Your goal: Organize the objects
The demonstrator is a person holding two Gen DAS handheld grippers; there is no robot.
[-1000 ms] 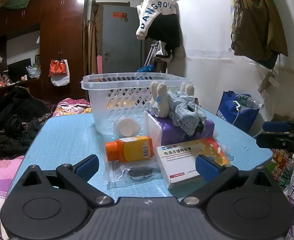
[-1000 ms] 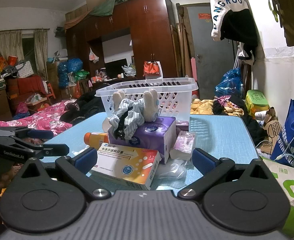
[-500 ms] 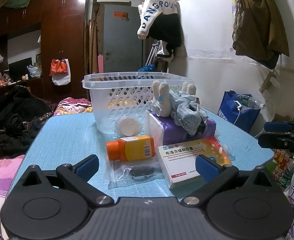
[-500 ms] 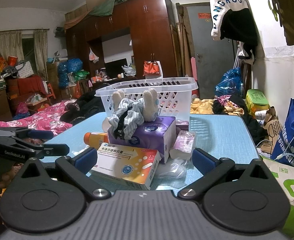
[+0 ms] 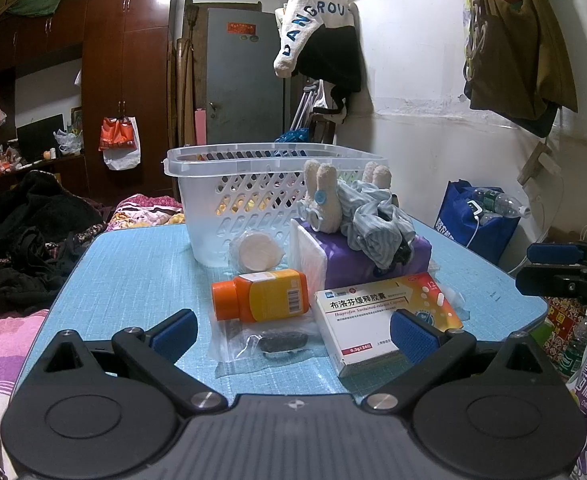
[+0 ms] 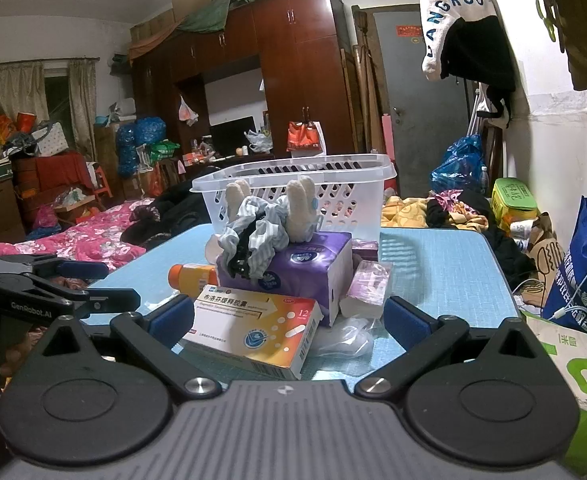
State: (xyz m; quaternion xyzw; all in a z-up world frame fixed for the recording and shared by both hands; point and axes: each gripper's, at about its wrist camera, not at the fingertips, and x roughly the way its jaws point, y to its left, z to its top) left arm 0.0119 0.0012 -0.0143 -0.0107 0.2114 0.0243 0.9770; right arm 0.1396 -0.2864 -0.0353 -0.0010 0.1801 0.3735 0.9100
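Note:
A white plastic basket (image 5: 253,184) stands on the blue table (image 5: 133,264). In front of it lie an orange bottle (image 5: 265,296), a medicine box (image 5: 377,312), a purple tissue pack (image 5: 365,260) with a plush toy and striped cloth (image 5: 357,208) on top, a round white lid (image 5: 257,250) and a clear bag (image 5: 269,340). My left gripper (image 5: 293,332) is open and empty, just short of the bag. My right gripper (image 6: 289,316) is open and empty, around the near end of the medicine box (image 6: 253,324). The basket (image 6: 313,184) stands behind the tissue pack (image 6: 301,264).
A small pink packet (image 6: 367,288) and crumpled clear plastic (image 6: 345,336) lie right of the tissue pack. The other gripper shows at the right edge (image 5: 565,276) in the left wrist view and at the left edge (image 6: 45,292) in the right wrist view. Bags stand on the floor right of the table (image 6: 585,272).
Both views have shifted only very slightly. Both grippers stay open and the objects have not moved.

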